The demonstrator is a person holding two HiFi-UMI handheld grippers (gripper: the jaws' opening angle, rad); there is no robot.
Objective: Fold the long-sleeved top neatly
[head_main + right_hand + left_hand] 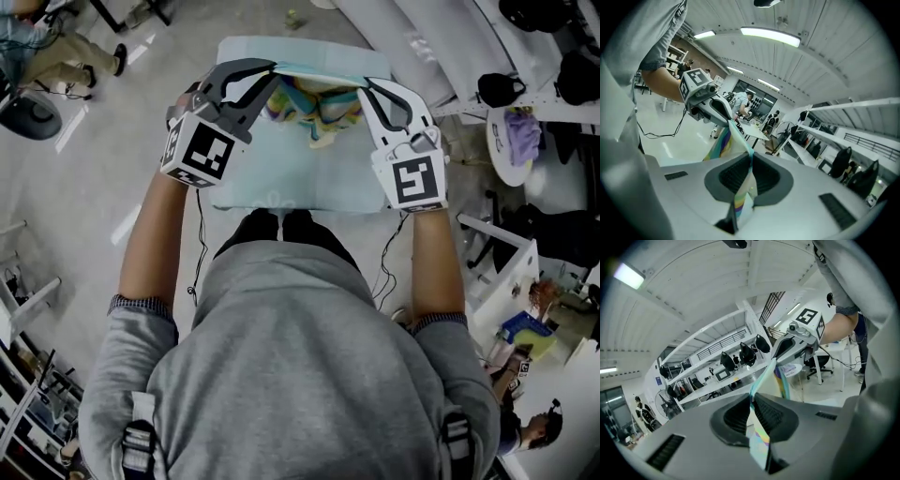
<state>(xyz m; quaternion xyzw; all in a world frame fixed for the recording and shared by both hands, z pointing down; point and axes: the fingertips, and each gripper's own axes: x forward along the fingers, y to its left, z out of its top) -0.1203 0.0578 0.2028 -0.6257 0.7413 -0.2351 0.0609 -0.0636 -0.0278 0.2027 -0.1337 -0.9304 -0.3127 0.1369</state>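
Observation:
The long-sleeved top (314,103) is pale teal outside with rainbow stripes inside. It hangs stretched between my two grippers, held high over the pale blue table (281,178). My left gripper (272,67) is shut on the top's left upper edge; its cloth (761,437) is pinched between the ribbed pads. On the other side my right gripper (364,86) is shut on the right upper edge, striped cloth (743,197) clamped in its jaws. Each gripper view shows the other gripper across the taut edge, the right gripper (776,359) and the left gripper (732,123).
Below me, the person's grey-sleeved arms and dark shoes stand at the table's near edge. A round white side table (514,141) with purple cloth sits to the right. White shelving with dark bags (497,89) runs along the right. A seated person (56,56) is at far left.

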